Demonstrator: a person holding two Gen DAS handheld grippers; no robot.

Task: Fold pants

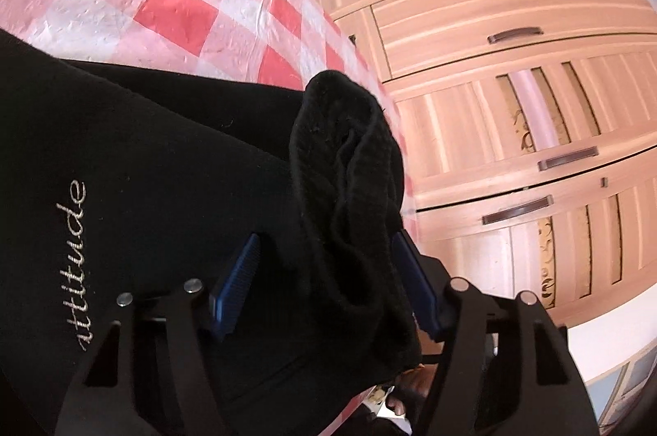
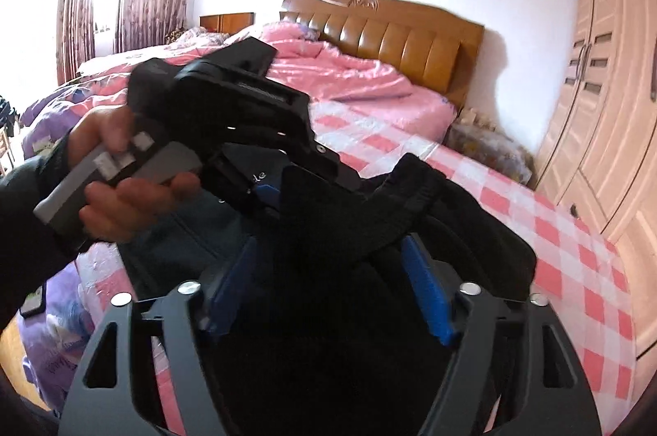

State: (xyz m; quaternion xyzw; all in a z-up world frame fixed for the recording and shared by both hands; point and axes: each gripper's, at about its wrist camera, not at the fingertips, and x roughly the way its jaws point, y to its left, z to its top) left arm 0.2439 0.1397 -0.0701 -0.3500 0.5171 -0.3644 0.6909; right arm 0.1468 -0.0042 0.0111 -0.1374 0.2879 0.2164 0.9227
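The black pants [image 1: 164, 157] lie on the pink checked bedspread [image 1: 164, 5], a bunched fold of them rising at about one o'clock from the left gripper [image 1: 324, 280]. Its blue pads [image 1: 234, 284] stand apart with that fold between them, and I cannot tell whether they press it. The right gripper [image 2: 328, 284] has its jaws apart too, black cloth between them. At ten o'clock there, a hand [image 2: 123, 185] holds the left gripper
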